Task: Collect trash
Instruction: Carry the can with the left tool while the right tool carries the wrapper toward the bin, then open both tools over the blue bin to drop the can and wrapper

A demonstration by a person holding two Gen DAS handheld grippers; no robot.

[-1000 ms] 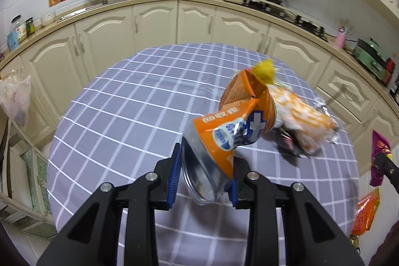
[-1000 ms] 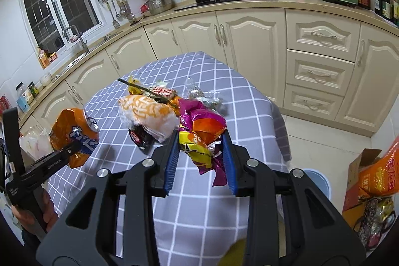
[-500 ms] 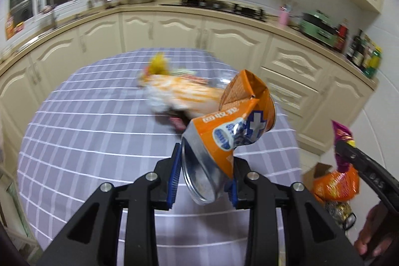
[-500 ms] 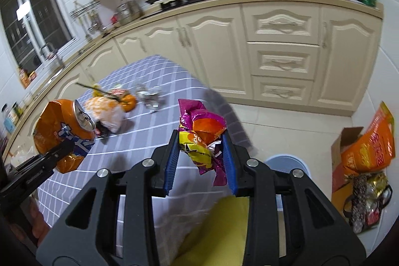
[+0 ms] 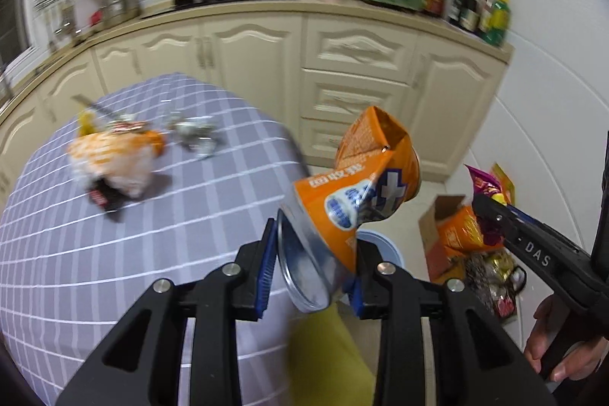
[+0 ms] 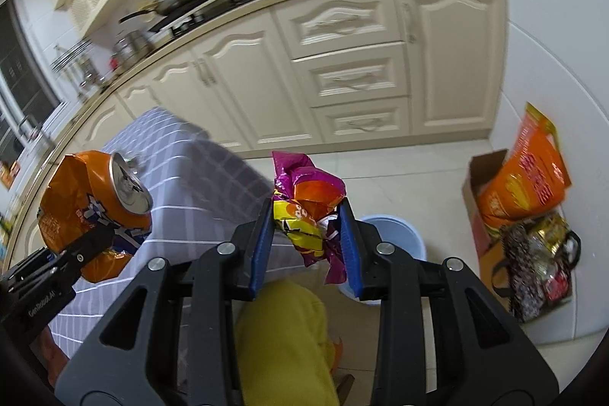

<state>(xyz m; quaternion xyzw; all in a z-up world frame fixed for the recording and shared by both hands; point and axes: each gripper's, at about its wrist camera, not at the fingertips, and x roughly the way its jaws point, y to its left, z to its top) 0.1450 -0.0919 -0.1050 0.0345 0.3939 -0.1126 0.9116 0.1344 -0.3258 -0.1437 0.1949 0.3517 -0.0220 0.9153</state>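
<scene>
My left gripper (image 5: 310, 273) is shut on a crushed orange drinks can (image 5: 354, 193), held tilted over the table's edge; the can (image 6: 91, 212) also shows at the left of the right wrist view. My right gripper (image 6: 306, 250) is shut on a crumpled purple, orange and yellow snack wrapper (image 6: 308, 204), seen too in the left wrist view as the wrapper (image 5: 487, 185) at the right. A pale blue bin (image 6: 396, 234) stands on the floor just beyond and below the right gripper's fingers; its rim (image 5: 380, 246) peeks out behind the can.
More trash lies on the checked grey-purple tablecloth (image 5: 114, 253): an orange-white bag (image 5: 118, 158) and crumpled clear plastic (image 5: 194, 136). A cardboard box (image 6: 479, 200) with an orange bag (image 6: 525, 181) and a full dark bag (image 6: 540, 265) sit by the wall. Something yellow (image 6: 285, 337) is below the grippers.
Both grippers have swung from over the table towards the floor by the cabinets, keeping hold of the can and the wrapper. The blue bin and the box have come closer.
</scene>
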